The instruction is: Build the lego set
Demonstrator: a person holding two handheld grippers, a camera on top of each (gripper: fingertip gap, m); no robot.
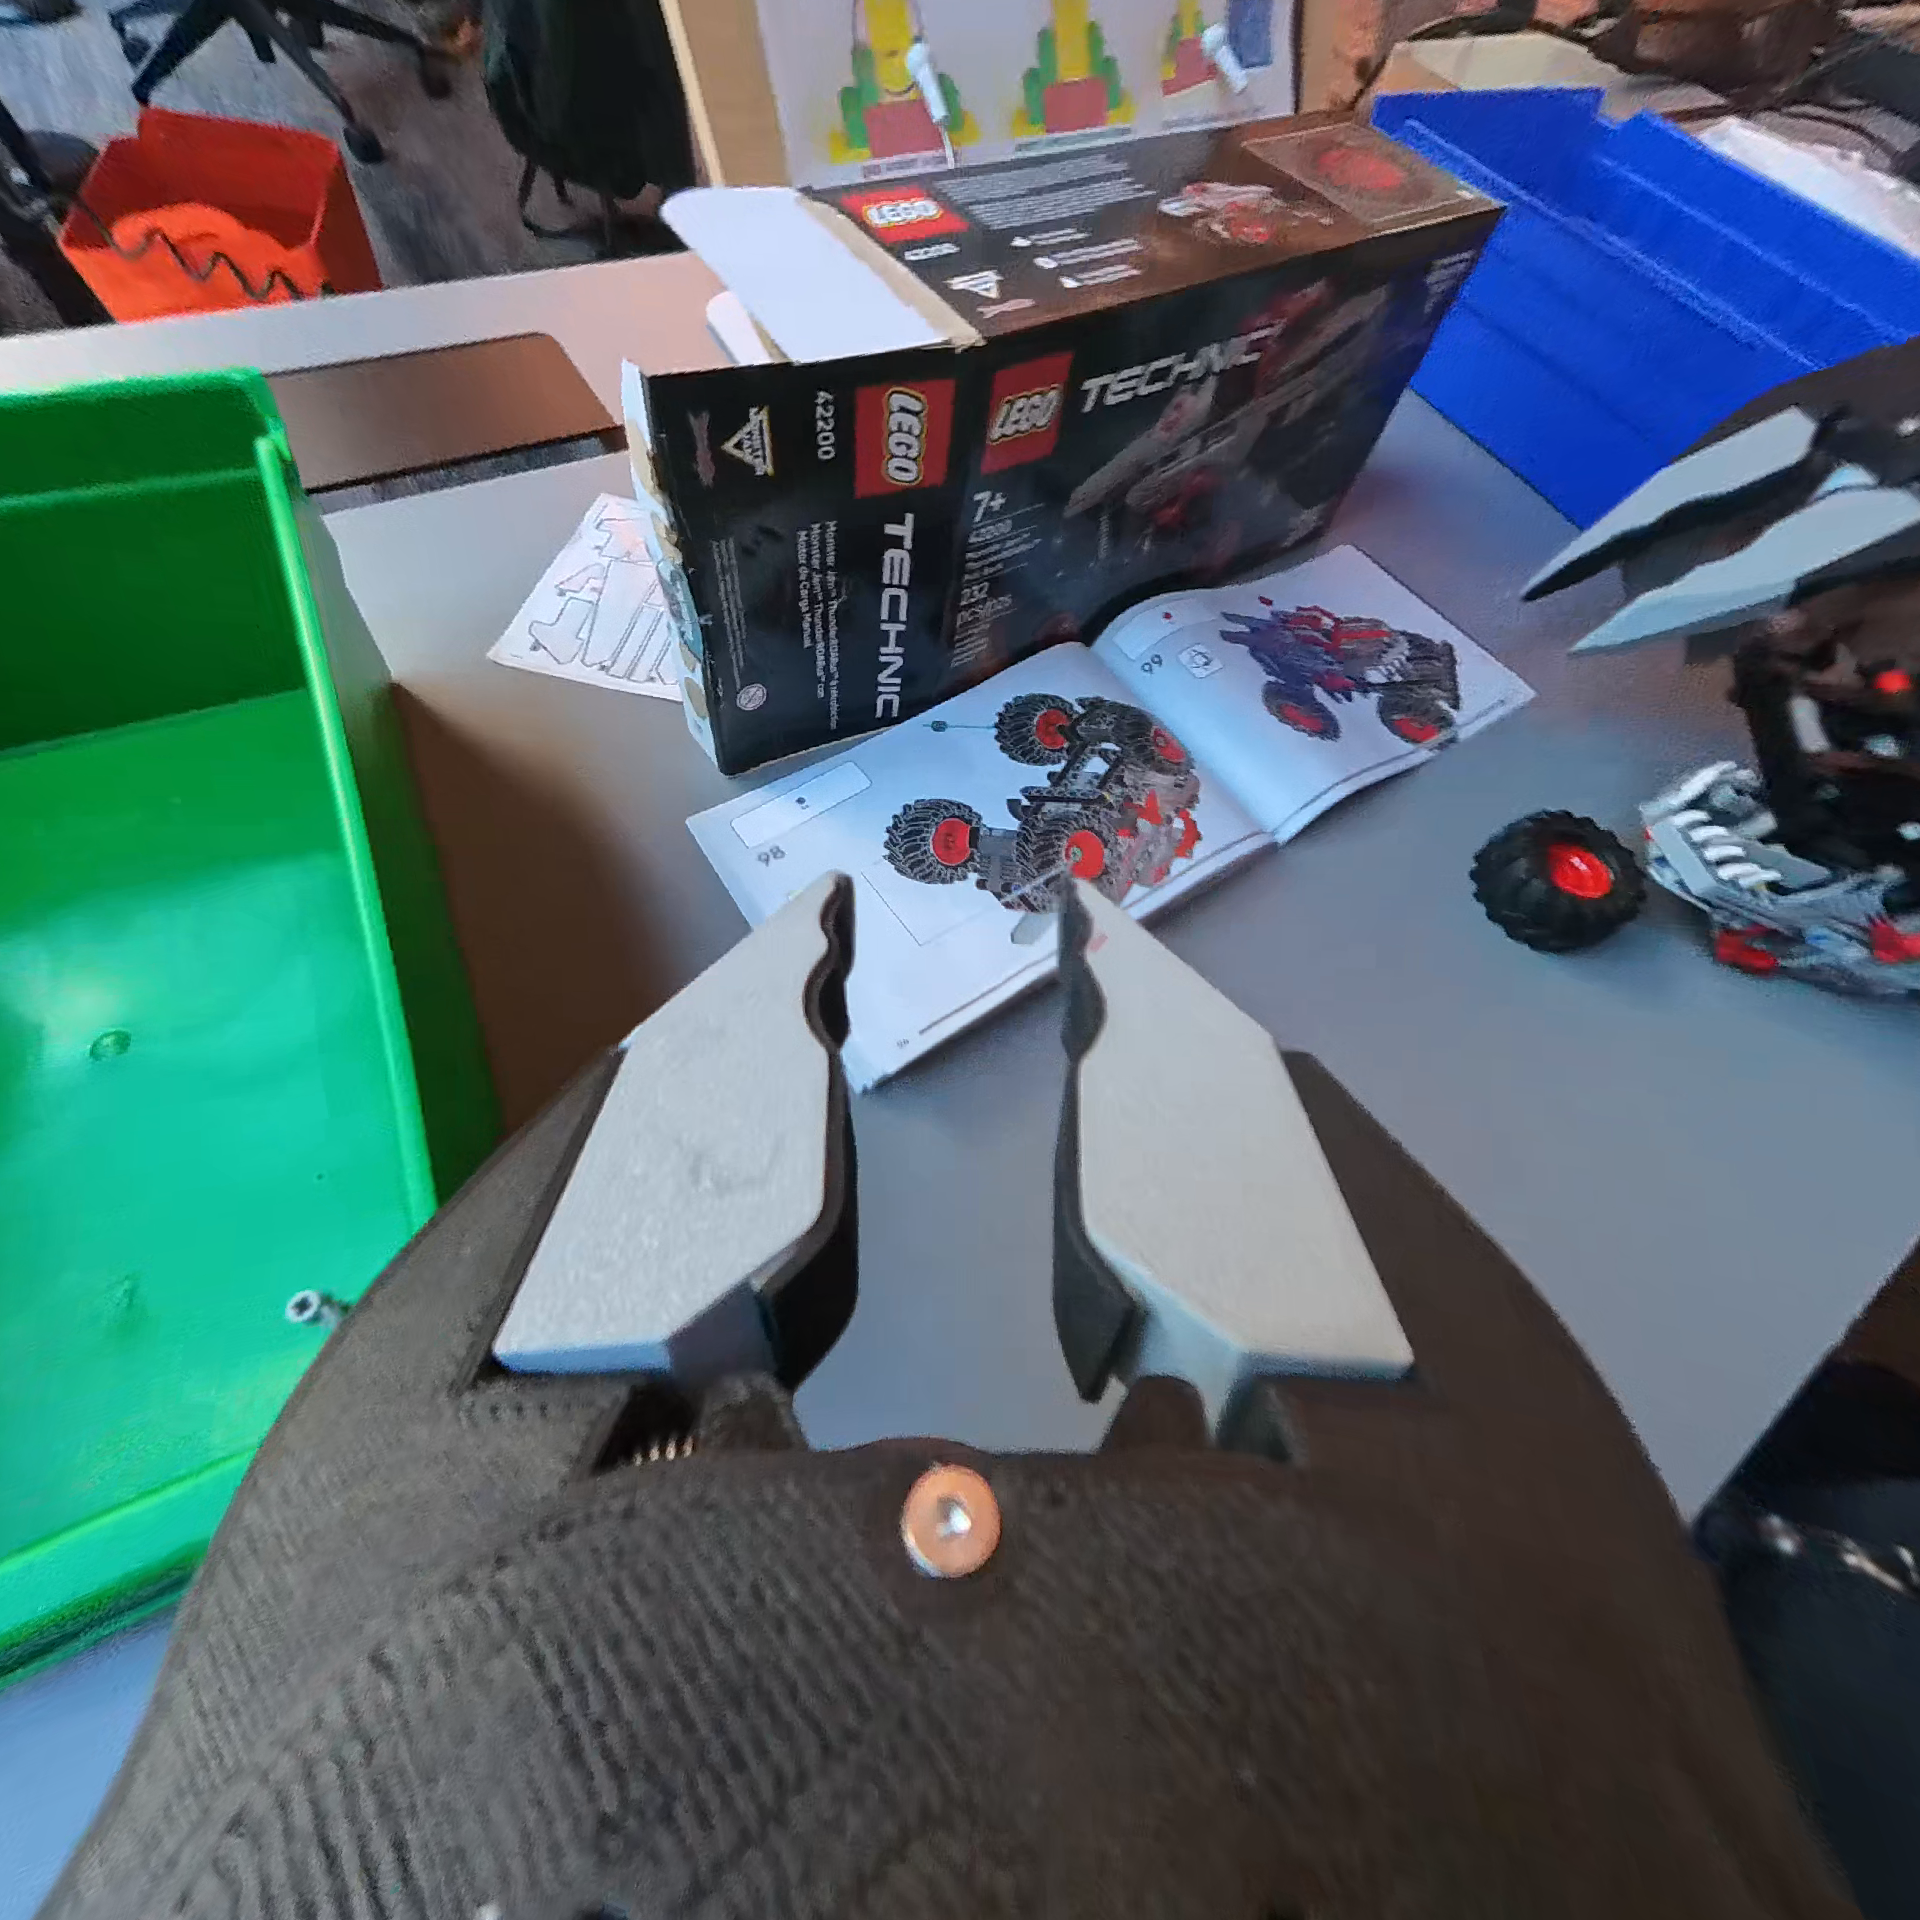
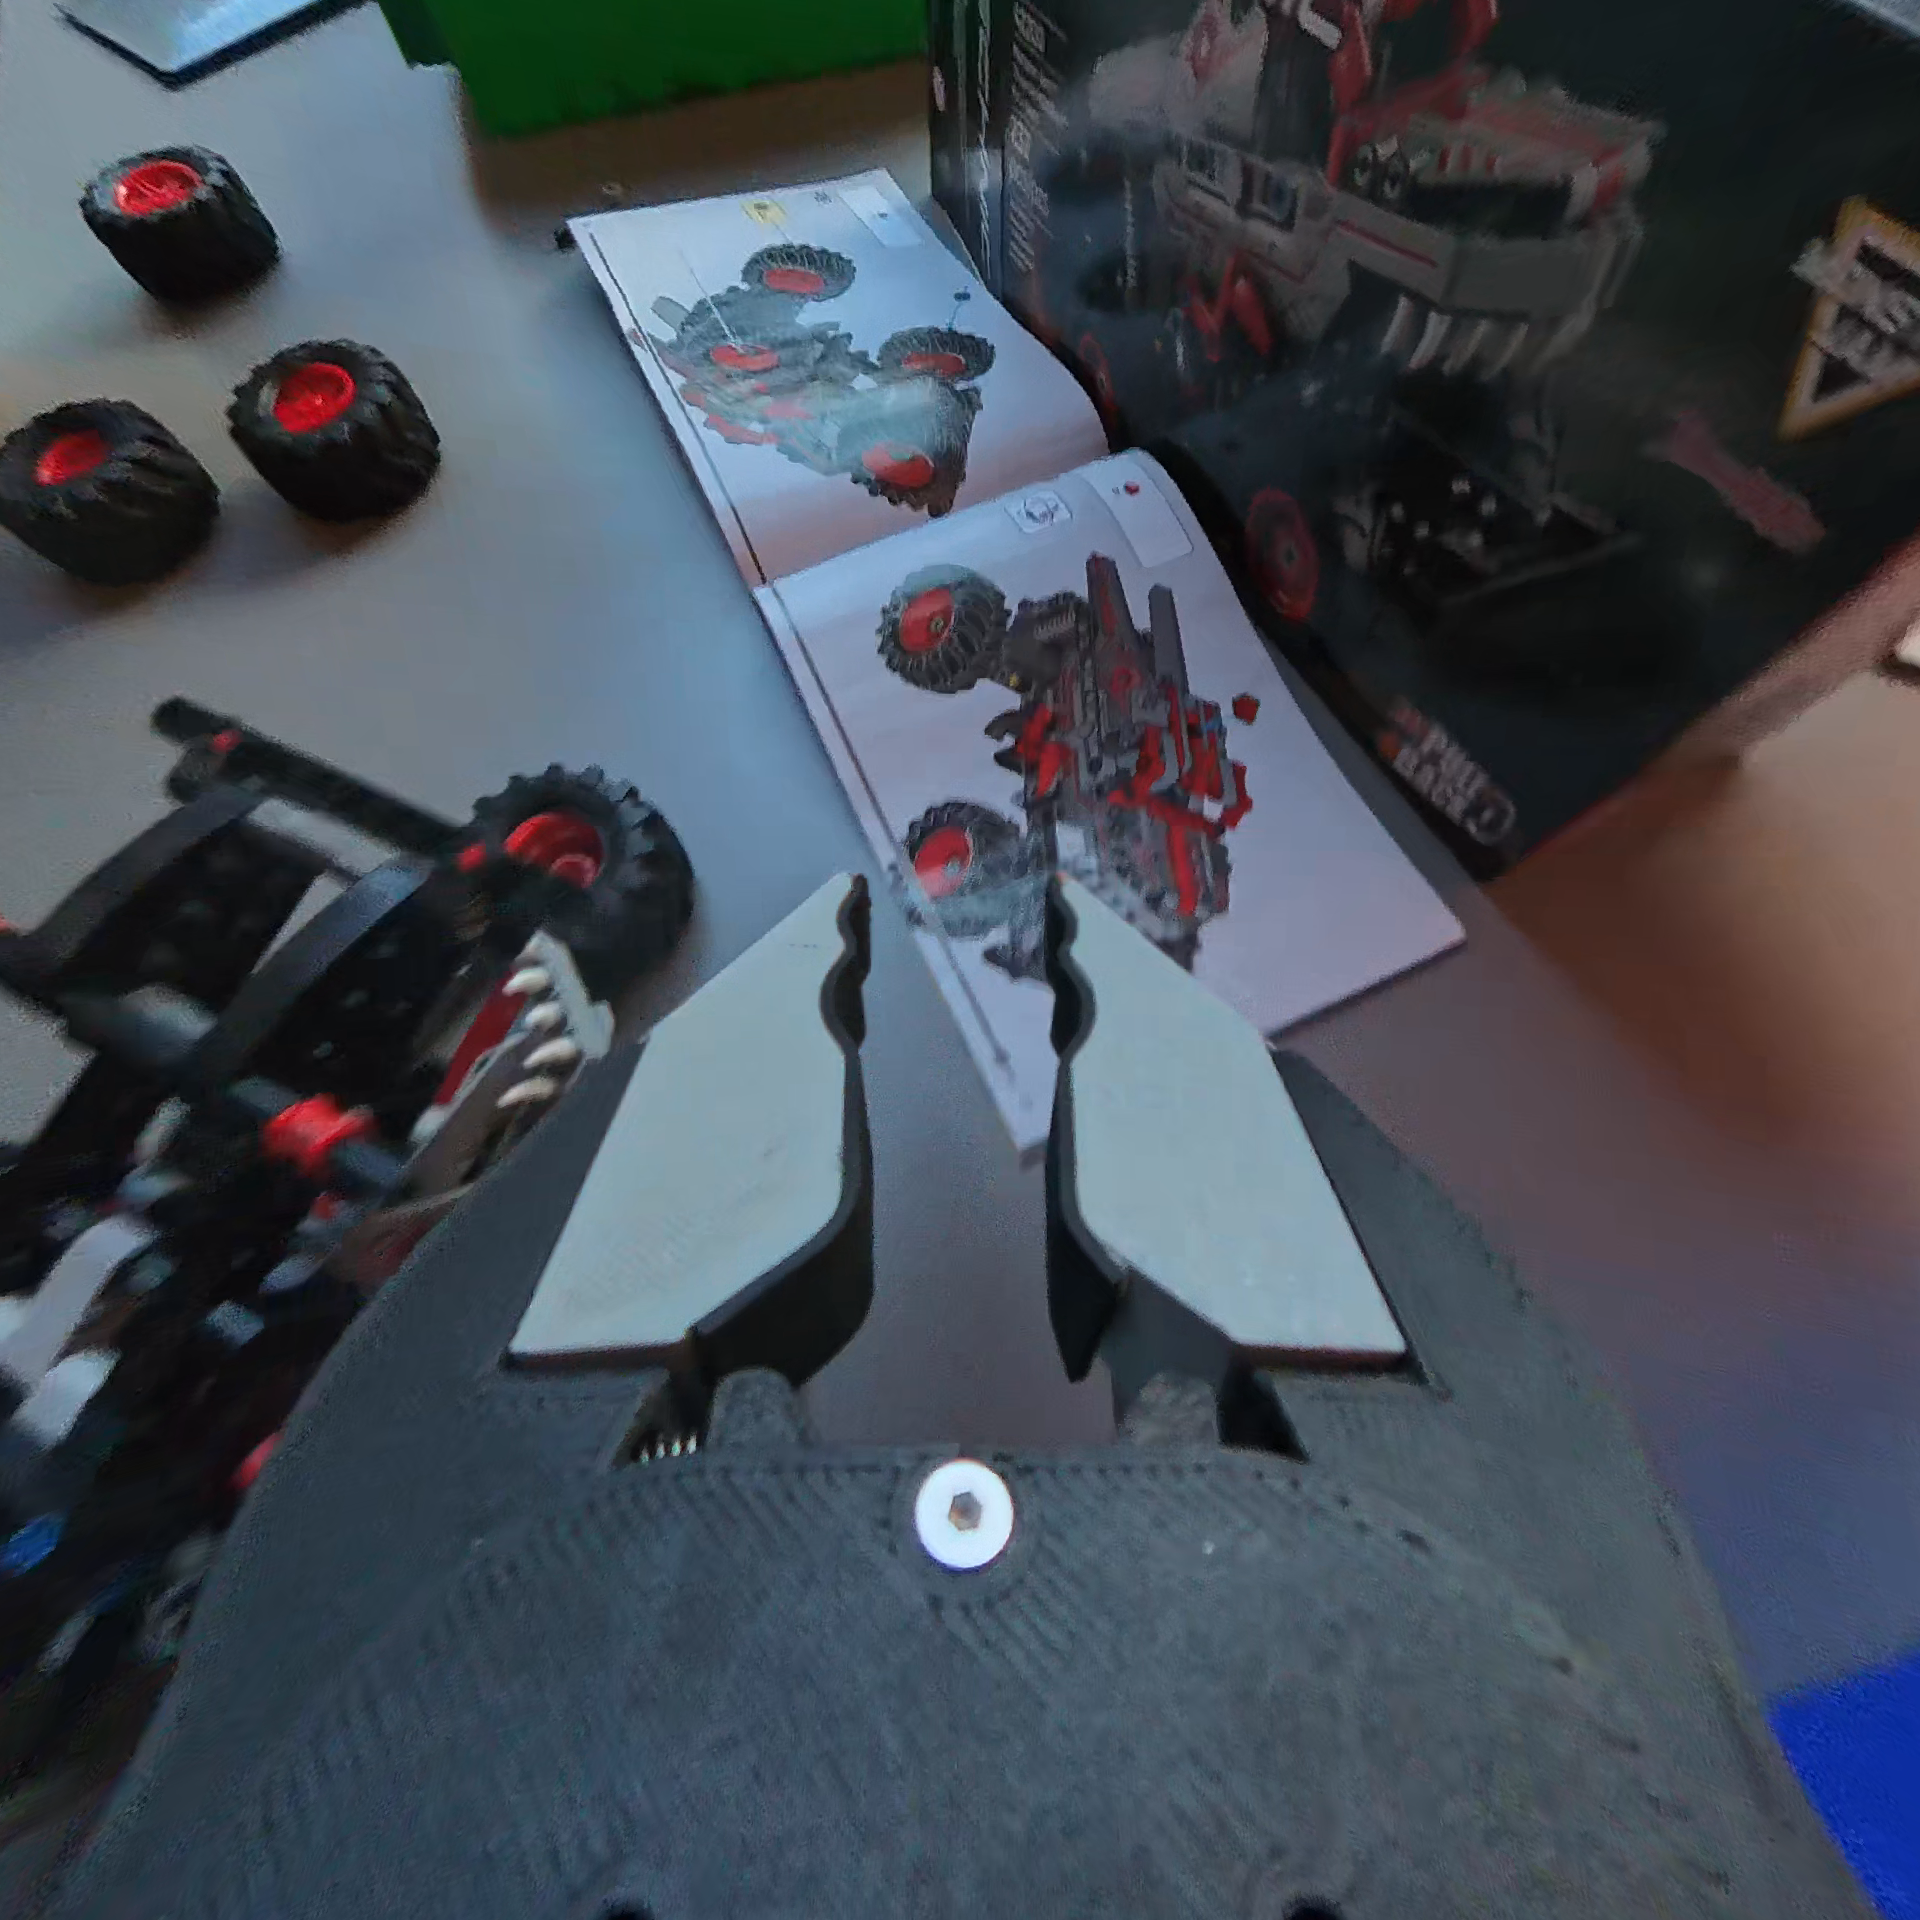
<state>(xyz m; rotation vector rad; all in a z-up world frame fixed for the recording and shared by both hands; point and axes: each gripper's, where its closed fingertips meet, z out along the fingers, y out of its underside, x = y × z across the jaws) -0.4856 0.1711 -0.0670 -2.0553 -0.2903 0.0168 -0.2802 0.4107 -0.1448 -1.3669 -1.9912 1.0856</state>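
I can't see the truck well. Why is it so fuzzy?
Right wrist view: the truck chassis at the left edge is smeared by motion blur, and the box is soft too. Left wrist view: the chassis is blurred, while the instruction booklet stays fairly sharp.

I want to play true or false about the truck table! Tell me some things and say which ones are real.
1. The left gripper is holding a wheel. False: its fingers are apart with nothing between them.
2. The open paper instruction booklet lies flat in front of the black cardboard set box. True.
3. Three loose black rubber wheels with red hubs sit on the grey table. True.
4. The green plastic bin is full of bricks. False: the part in view looks nearly empty.
5. The right gripper is open. True.
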